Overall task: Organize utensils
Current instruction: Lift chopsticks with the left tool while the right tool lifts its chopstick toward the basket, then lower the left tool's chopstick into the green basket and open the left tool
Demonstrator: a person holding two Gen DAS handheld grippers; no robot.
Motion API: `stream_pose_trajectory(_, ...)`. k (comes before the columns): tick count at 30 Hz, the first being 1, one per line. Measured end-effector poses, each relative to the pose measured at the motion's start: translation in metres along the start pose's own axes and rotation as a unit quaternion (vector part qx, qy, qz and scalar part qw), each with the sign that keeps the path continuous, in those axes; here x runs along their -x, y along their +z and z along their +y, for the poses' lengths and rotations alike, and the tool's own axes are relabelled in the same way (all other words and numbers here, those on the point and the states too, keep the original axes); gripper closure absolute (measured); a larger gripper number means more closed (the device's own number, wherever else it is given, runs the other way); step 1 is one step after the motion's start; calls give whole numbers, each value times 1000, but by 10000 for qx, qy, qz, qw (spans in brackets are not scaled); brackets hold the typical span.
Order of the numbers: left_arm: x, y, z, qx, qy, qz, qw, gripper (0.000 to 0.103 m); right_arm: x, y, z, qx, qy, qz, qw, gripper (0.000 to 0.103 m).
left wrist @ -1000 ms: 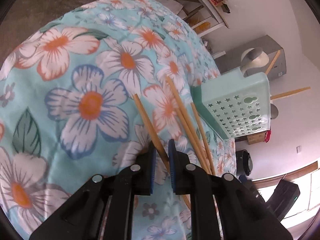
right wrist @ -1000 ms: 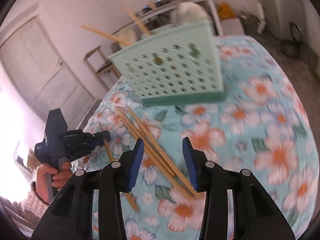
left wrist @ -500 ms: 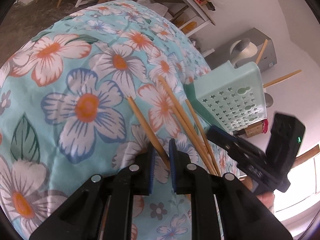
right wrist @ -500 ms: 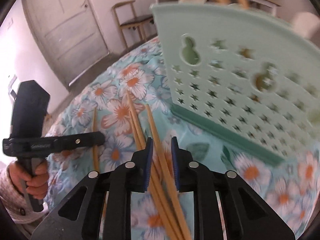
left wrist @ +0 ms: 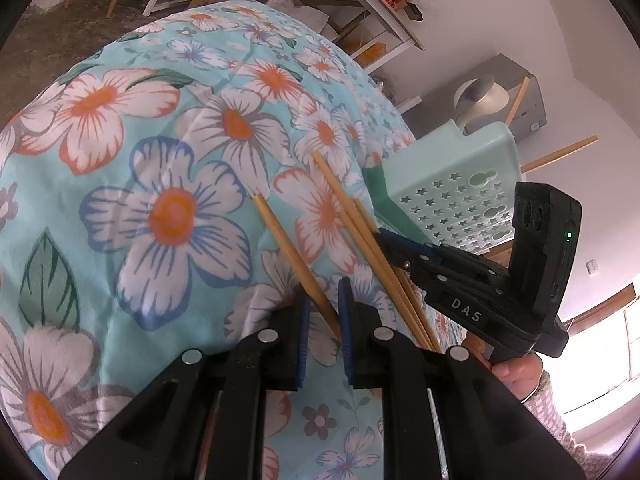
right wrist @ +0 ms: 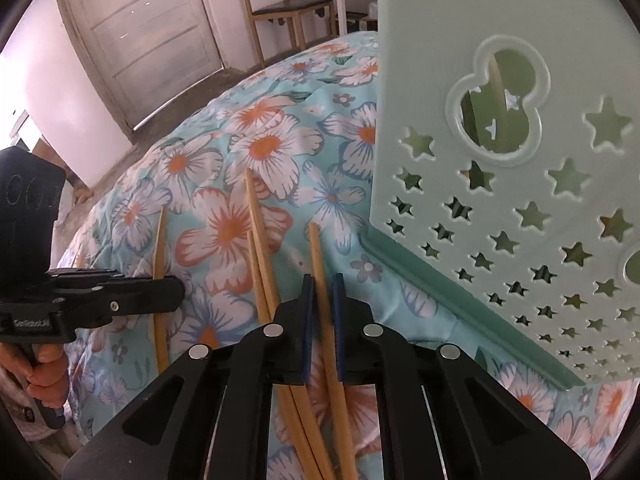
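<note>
1. Cloth [left wrist: 120, 200]: a turquoise fabric printed with large white-and-orange flowers covers the whole work surface; everything below lies or stands on it.
2. Basket [right wrist: 520, 200]: a mint-green plastic holder pierced with star-shaped and gourd-shaped holes stands upright on the cloth, just to the right of the loose chopsticks in the right wrist view. In the left wrist view, chopsticks and a spoon handle stick up out of its top.
3. Left gripper [left wrist: 322, 320]: black, with blue pads, held in a hand [right wrist: 40, 364] seen at the left edge of the right wrist view. Its jaws are closed to a narrow gap and pinch one chopstick [left wrist: 288, 248], which lies apart from the others, to their left.
4. Right gripper [right wrist: 322, 308]: black, with blue pads, its hand [left wrist: 516, 376] visible low on the right of the left wrist view. Its jaws have just been closing and now pinch the rightmost chopstick [right wrist: 320, 272], the one nearest the basket.
5. Loose chopsticks [right wrist: 260, 248]: two more lie side by side on the cloth, touching along part of their length, between the two gripped sticks and just left of the right gripper's fingers.
</note>
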State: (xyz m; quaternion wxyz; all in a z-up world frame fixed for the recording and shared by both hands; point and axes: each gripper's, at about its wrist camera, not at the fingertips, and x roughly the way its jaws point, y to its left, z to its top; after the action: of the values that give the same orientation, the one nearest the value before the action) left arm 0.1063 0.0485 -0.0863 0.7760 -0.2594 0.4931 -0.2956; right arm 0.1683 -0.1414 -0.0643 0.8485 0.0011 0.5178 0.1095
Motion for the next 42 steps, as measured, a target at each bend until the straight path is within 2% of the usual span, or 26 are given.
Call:
stream_pose_trajectory(5,7,2,-12,-212,53,-172,9996,90,26,4,-2,-62,-227,-393,9990,99)
stream_pose_trajectory(10,24,8,-33,-530,-15,-513,9973,92,88,-3,-11,-297,-469,-1063,9928,98)
stream_pose_trajectory(18,60,19,-90,-1314,-343,-1109,9845,98,186,-31,-25,-878,-659,-2187,9696,99)
stream_pose_trajectory(22,78,24,-125,-1775,-553,-1357,9732,98,219,-46,-26,-1028,-687,-2634,9567,99)
stream_pose_trajectory(25,92,31,-155,-2124,-747,-1578,9615,98,238,-55,-27,-1119,-689,-2909,9477,99)
stream_pose_trajectory(32,121,63,-227,-2681,-1142,-2338,9276,98,261,-73,-38,-1273,-549,-3196,9373,99)
stream_pose_trajectory(34,121,74,-249,-2836,-1109,-2672,9143,98,262,-76,-41,-1314,-481,-3256,9351,99)
stream_pose_trajectory(35,119,78,-257,-2865,-1093,-2761,9109,98,262,-78,-40,-1328,-466,-3277,9342,99)
stream_pose_trajectory(38,100,94,-276,-2957,-848,-2988,9034,98,262,-81,-45,-1389,-365,-3317,9324,99)
stream_pose_trajectory(42,63,112,-285,-2863,-550,-3012,9079,98,260,-83,-49,-1380,-313,-3289,9337,99)
